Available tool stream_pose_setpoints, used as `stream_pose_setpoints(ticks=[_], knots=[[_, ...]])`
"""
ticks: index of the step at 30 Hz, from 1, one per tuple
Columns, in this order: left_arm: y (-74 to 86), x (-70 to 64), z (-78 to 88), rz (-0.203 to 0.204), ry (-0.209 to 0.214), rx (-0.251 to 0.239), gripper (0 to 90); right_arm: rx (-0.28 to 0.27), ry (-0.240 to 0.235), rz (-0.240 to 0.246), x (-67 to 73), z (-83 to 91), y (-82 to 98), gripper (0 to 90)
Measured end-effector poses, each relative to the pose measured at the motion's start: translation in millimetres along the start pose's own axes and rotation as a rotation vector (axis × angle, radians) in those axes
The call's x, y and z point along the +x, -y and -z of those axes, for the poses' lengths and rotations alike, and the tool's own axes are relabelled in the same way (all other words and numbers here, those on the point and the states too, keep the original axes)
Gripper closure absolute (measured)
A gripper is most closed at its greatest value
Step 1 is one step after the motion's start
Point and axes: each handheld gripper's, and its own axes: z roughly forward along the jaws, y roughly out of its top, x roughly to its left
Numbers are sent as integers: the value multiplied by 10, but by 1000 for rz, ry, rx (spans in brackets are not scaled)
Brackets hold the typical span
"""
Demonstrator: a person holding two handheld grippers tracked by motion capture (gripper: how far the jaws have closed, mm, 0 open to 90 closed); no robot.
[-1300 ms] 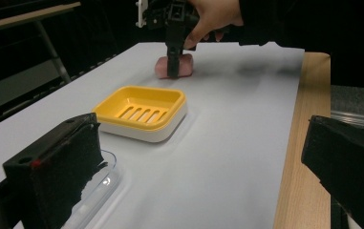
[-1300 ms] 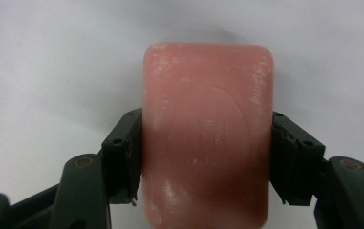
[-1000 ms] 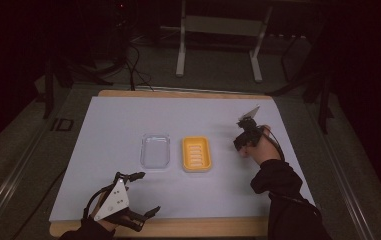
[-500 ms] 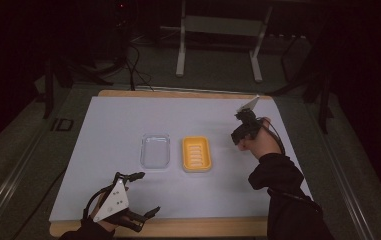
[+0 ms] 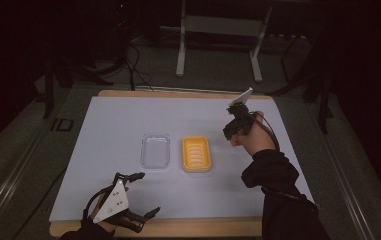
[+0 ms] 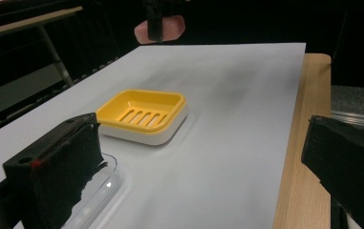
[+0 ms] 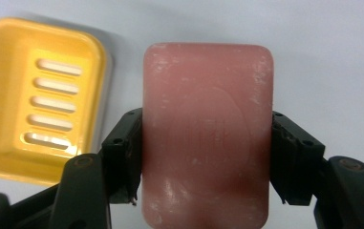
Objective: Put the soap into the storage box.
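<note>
A pink soap bar hangs above the white table, with my right gripper shut on its two long sides. The high view has this gripper raised to the right of the yellow slotted soap dish, its jaws pointing down. The dish lies below and to the left of the bar in the right gripper view. A clear plastic lid sits just left of the dish. My left gripper rests open near the table's front edge, with nothing between its jaws. In its own view the soap bar shows far off.
A white sheet covers the wooden table, whose bare wood edge runs along the front. A metal stand and cables lie on the dark floor beyond the far edge.
My right hand has lifted the soap bar off the table and carried it a little toward the far side. The left gripper, dish and lid have stayed put.
</note>
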Motion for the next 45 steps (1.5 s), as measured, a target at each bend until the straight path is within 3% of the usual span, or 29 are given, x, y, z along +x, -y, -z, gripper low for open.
stream_pose_setpoints(ticks=[11,21,29,33,42,45], knots=[[-2,-3,-1,3,-5,0,6,-119,-74,13,216,287,111,377],[-4,-4,2,-5,-6,1,6,-167,-130,66,661,357,160,377],[-5,-10,4,-3,-8,-3,6,-218,-154,30,920,239,171,377],[-7,-12,9,-6,-2,-8,6,-209,-154,20,1040,46,203,377],[-5,-6,11,-6,-5,-8,6,-208,-179,-49,1079,-195,268,377],[-5,-9,12,-4,-5,-9,6,-180,-179,-67,1125,-360,305,377]])
